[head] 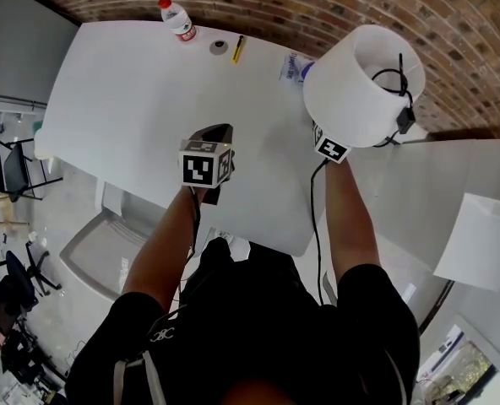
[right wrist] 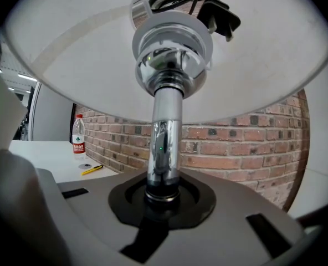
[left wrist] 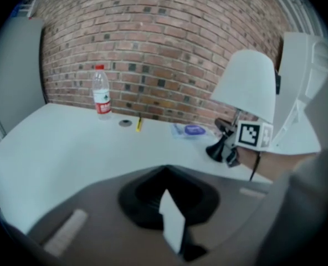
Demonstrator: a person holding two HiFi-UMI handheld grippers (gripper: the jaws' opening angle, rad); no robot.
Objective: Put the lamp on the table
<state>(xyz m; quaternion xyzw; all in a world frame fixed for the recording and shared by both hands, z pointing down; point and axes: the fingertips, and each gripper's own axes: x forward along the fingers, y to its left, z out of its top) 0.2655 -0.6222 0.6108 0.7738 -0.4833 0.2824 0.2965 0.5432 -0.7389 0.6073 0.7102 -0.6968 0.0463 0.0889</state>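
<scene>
Carry step: your right gripper (right wrist: 163,197) is clenched on the lamp (head: 364,83) stem, with the shade at 1 o'clock over the table (head: 149,99) corner. Left gripper (head: 216,133) is closed and empty. Next, lower the lamp upright onto bare tabletop, then let go.

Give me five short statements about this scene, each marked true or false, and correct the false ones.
1. The right gripper is shut on the lamp's chrome stem. True.
2. The water bottle lies on its side. False: it stands upright on the table, by the brick wall.
3. A yellow pen lies between the bottle and the purple packet. True.
4. The lampshade is black. False: it is white.
5. The left gripper holds the bottle. False: it hovers over bare table, well apart from the bottle.
</scene>
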